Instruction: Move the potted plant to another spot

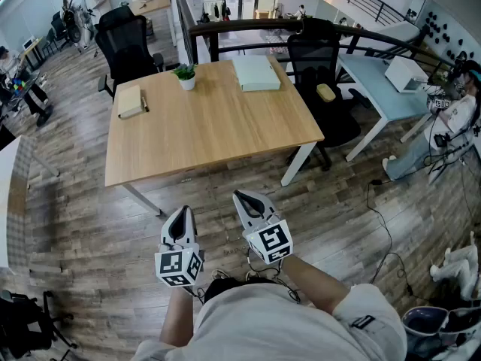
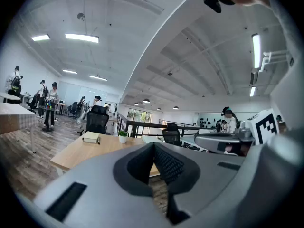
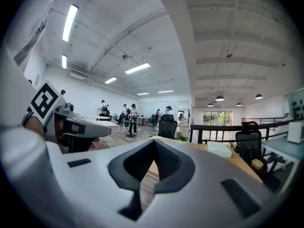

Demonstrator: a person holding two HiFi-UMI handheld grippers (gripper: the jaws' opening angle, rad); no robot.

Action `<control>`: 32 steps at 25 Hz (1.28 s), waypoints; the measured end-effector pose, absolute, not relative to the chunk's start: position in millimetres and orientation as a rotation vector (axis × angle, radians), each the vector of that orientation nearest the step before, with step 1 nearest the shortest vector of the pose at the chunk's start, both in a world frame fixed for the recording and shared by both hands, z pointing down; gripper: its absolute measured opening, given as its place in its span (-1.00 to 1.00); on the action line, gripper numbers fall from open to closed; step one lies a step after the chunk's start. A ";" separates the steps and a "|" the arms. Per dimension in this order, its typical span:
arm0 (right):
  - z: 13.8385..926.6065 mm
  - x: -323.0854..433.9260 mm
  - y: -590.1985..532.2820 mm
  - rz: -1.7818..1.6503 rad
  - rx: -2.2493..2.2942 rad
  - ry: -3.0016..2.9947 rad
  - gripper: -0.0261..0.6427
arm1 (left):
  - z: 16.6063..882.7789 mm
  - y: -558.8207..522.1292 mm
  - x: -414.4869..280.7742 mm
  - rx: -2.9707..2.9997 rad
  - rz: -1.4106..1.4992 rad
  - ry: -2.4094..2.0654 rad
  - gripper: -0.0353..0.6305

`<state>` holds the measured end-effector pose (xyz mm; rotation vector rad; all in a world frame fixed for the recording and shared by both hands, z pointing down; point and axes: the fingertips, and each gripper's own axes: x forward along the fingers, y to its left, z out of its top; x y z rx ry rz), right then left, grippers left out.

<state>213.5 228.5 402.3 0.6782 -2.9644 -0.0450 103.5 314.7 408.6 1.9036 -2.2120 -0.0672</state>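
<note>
Your left gripper [image 1: 180,218] and right gripper [image 1: 245,200] both have their jaws pressed together with nothing between them, held side by side over the wooden floor [image 1: 90,232]. At twelve o'clock stands the table [image 1: 218,130]. The potted plant [image 1: 186,76] sits upright near its far edge, a notebook [image 1: 130,101] at its eight o'clock and a white box [image 1: 255,72] at its three o'clock.
</note>
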 end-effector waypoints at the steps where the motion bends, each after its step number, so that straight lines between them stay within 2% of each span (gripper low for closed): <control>1: 398.6 216.8 228.0 -0.053 0.679 -2.971 -0.91 | 407.4 313.1 107.8 1.910 -0.068 -2.212 -0.86; 13: 400.0 263.4 219.8 -0.022 0.652 -2.995 -0.91 | 414.3 306.9 157.8 1.895 -0.062 -2.218 -0.86; 23: 436.3 311.6 203.2 0.053 0.661 -2.945 -0.91 | 439.4 309.5 194.2 1.823 -0.026 -2.220 -0.86; 26: 442.7 312.8 198.5 0.078 0.640 -2.935 -0.69 | 446.2 309.3 196.9 1.810 -0.007 -2.211 -0.86; 32: 457.4 305.8 179.4 0.105 0.653 -2.903 -0.58 | 465.8 289.8 189.8 1.820 0.030 -2.163 -0.86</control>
